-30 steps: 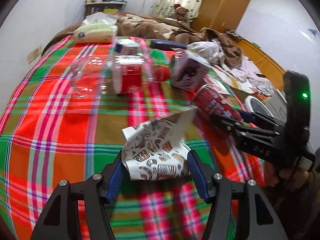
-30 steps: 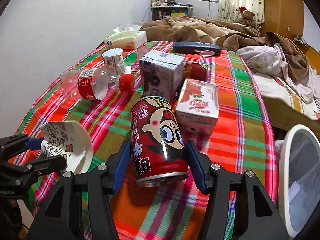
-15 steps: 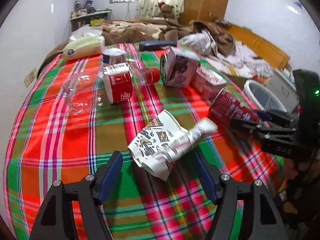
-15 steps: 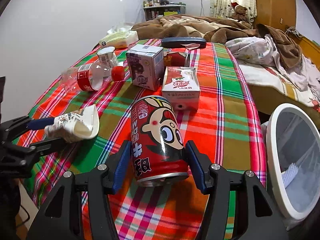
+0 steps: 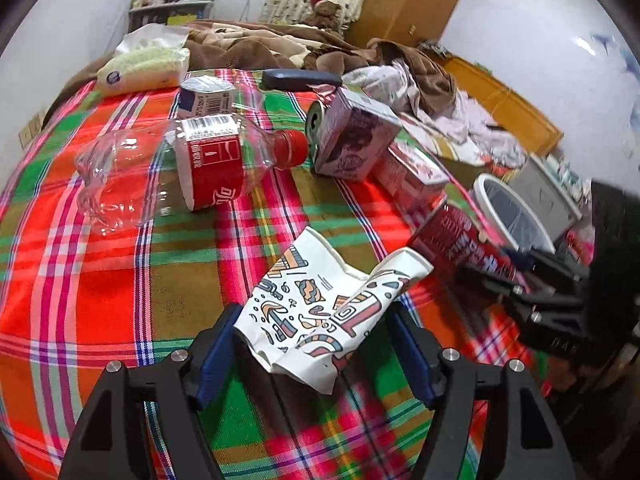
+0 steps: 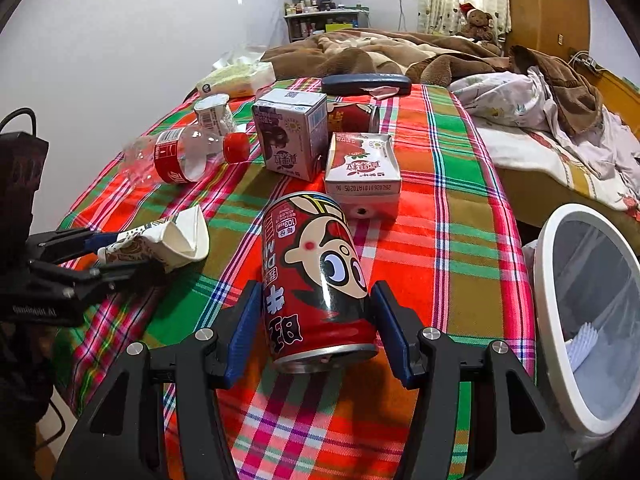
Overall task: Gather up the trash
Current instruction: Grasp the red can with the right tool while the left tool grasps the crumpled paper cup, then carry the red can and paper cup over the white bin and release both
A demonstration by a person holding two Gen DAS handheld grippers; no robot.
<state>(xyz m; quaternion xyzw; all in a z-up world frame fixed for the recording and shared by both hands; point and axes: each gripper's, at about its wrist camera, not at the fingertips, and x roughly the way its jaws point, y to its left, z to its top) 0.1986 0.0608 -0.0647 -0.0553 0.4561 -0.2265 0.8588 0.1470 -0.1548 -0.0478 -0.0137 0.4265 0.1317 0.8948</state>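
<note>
The crushed paper cup (image 5: 320,312), white with a coloured doodle print, sits between the blue pads of the left tool (image 5: 316,344) above the plaid cloth (image 5: 120,280) covering the bed. That tool's jaws have just been opening; the left pad touches the cup's side, while the right pad seems to stand just clear of it, so I cannot tell whether the cup is truly gripped. From the right wrist view the same cup pokes out of the left tool's tip, its flattened mouth pointing toward the middle of the cloth.

Just beside it, the right tool (image 6: 316,320) is closed on a red drink can (image 6: 316,280) with a cartoon face, both pads pressed to its sides, the can tilted with its base toward the camera.

Farther up the cloth lie a clear plastic bottle (image 5: 176,168) with a red label and red cap, on its side, and behind it a small white cup (image 5: 206,96) with a barcode. Near the bottle's cap stands a purple-printed carton (image 6: 292,136), with another red can (image 6: 354,118) behind it, and a red-and-white carton (image 6: 362,166) lies flat just beyond the gripped can. A white-rimmed bin (image 6: 592,320) stands at the bed's right edge, beside the right tool. A dark case (image 6: 366,84) lies at the cloth's far end, before brown blankets (image 6: 380,54).
</note>
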